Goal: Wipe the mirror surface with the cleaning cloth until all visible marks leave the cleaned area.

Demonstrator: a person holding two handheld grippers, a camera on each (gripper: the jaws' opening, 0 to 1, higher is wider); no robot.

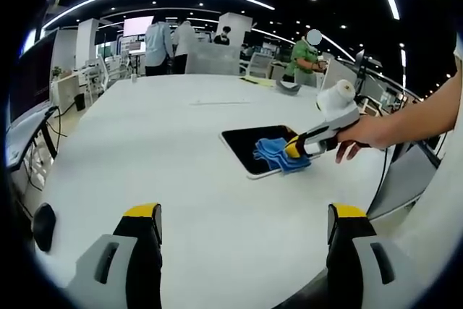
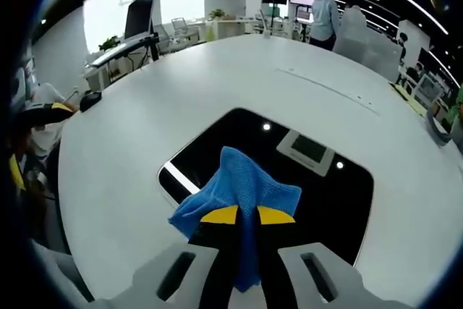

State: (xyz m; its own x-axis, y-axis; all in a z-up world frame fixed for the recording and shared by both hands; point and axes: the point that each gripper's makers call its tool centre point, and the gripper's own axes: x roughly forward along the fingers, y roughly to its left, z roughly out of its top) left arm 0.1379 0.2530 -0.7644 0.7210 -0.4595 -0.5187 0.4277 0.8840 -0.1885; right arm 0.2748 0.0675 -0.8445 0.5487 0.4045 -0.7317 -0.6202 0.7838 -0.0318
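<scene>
A dark rectangular mirror (image 1: 253,146) lies flat on the white table (image 1: 166,142). In the right gripper view the mirror (image 2: 304,186) reflects ceiling lights. A blue cleaning cloth (image 2: 235,193) rests on its near part, pinched between the yellow-tipped jaws of my right gripper (image 2: 246,216), which is shut on it. From the left gripper view the same right gripper (image 1: 296,148) comes in from the right, held by a hand (image 1: 362,135), pressing the blue cloth (image 1: 278,154) on the mirror's near right corner. My left gripper (image 1: 246,215) hovers open over the table, nearer than the mirror, holding nothing.
People stand at the far side of the table (image 1: 158,45) among desks, chairs and screens. A small grey object (image 1: 288,87) lies at the table's far edge. A black item (image 1: 43,226) sits by the left edge. The table's edge curves close on the right.
</scene>
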